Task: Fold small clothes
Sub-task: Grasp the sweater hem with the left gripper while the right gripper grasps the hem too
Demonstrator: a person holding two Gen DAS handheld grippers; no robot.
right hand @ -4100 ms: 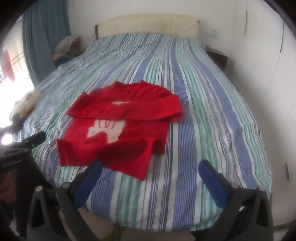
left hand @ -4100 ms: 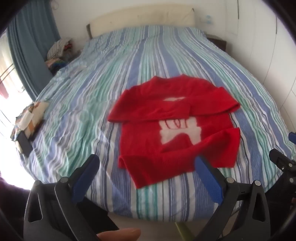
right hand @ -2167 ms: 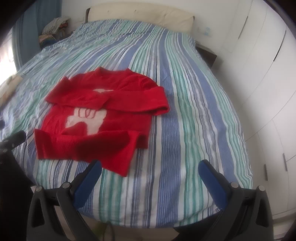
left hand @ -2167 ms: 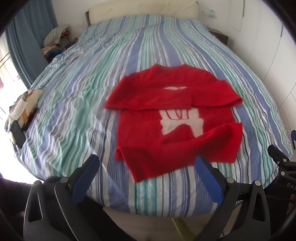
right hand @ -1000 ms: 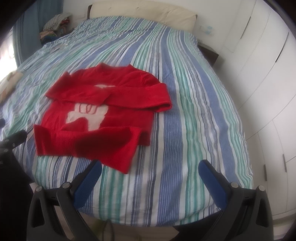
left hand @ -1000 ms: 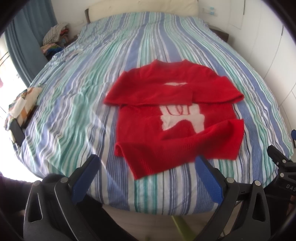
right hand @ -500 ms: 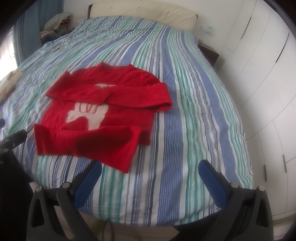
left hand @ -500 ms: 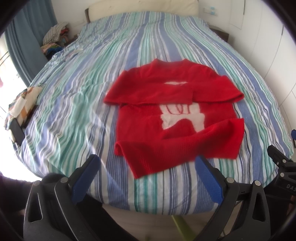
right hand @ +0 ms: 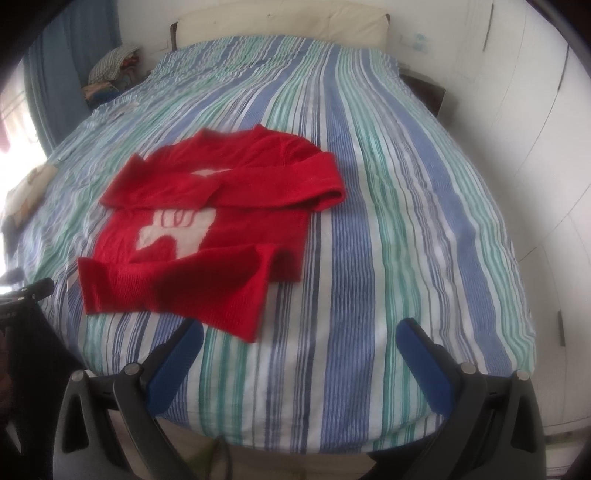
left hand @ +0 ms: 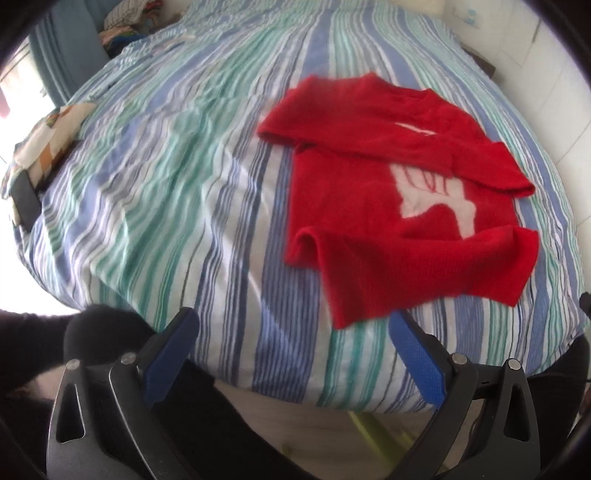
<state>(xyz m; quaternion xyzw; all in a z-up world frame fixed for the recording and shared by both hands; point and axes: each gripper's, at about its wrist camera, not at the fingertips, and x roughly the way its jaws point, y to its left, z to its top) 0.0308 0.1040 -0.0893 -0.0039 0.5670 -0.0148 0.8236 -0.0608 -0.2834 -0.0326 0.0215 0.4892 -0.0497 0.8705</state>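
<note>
A small red sweater (left hand: 388,206) with a white figure on its front lies on the striped bed. Both sleeves are folded across its chest and its bottom hem is turned up over the body. It also shows in the right wrist view (right hand: 221,229). My left gripper (left hand: 291,339) is open and empty, at the foot of the bed, left of the sweater's hem. My right gripper (right hand: 299,350) is open and empty, at the foot of the bed, just right of the hem.
The bed (right hand: 406,184) has a blue, green and white striped cover and a cream headboard (right hand: 280,18). Patterned cloth and a dark flat object (left hand: 40,155) lie at its left edge. A clothes pile (right hand: 110,70) sits by the curtain. White cupboards (right hand: 535,129) stand right.
My left gripper has swung left, so the sweater sits further right in its view. My right gripper has turned left and tilted up, bringing the sweater nearer its middle. The sweater has not moved.
</note>
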